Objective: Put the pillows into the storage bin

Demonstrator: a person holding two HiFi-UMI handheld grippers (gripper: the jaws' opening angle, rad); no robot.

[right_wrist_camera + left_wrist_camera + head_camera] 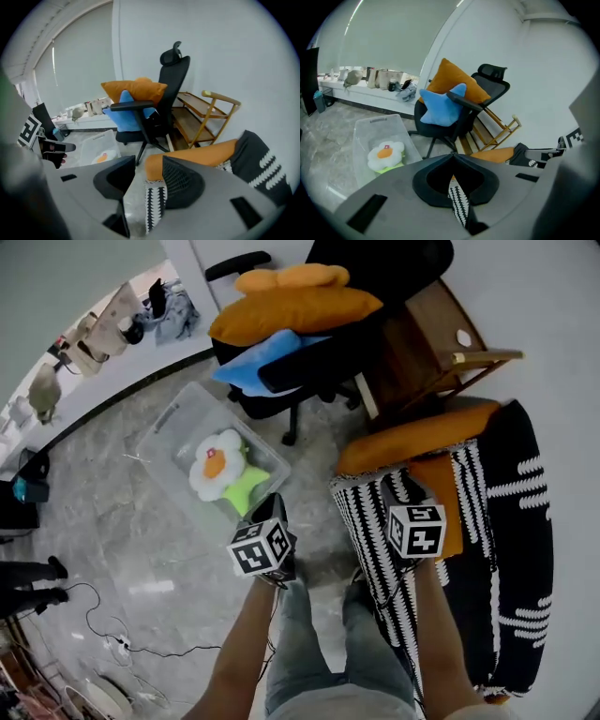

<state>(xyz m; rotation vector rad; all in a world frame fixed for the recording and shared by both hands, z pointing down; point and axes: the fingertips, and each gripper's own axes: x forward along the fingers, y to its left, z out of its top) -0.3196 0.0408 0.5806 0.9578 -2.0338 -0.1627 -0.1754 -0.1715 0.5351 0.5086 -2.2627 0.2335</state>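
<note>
A big black-and-white patterned pillow [487, 512] with an orange side hangs at the right, over my legs. My right gripper [394, 486] is shut on its upper edge, with orange and striped cloth [152, 187] between the jaws [150, 161]. My left gripper [277, 504] is shut, jaw tips touching [453, 155], with a strip of striped cloth [458, 201] caught between them. The clear storage bin [173, 418] stands on the floor ahead to the left, with a white flower pillow [217, 463] inside. An orange pillow [295, 307] and a blue star pillow [258, 357] lie on the office chair.
The black office chair [309, 381] stands just behind the bin, its base near the bin's far corner. A wooden rack [431, 334] leans by the wall at the right. Cables [122, 643] lie on the stone floor at the near left. A cluttered ledge [370, 79] runs along the back.
</note>
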